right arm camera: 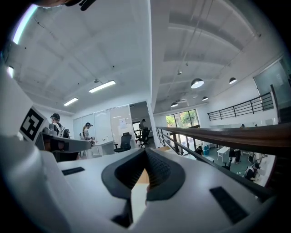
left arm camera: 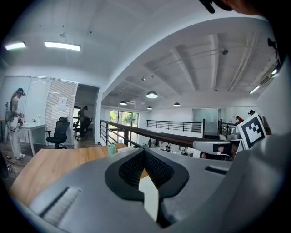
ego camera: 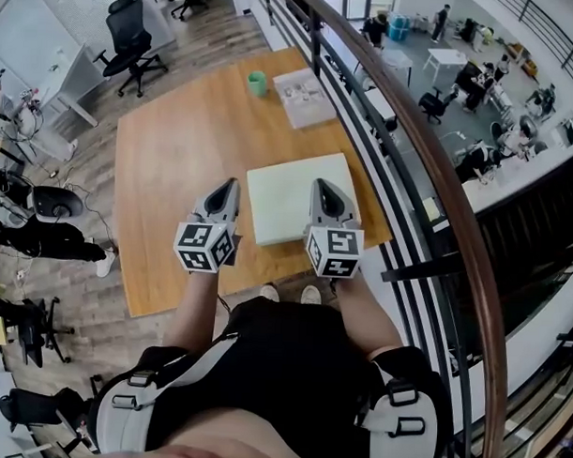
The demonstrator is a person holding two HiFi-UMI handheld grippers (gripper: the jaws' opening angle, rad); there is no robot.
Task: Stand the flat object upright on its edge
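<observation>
Task not yet begun: flat board (ego camera: 292, 197) lying face-down on the wooden surface (ego camera: 176, 154), toward its near right corner, no edge raised. Whole lift-and-stand left to do. Left hand-held gripper (ego camera: 228, 189) clenched on nothing, just beside the board's left edge. Right hand-held gripper (ego camera: 323, 191) likewise clenched and empty, over the board's right part. Both side by side, pointing forward, close to level. Contact with board: cannot tell.
</observation>
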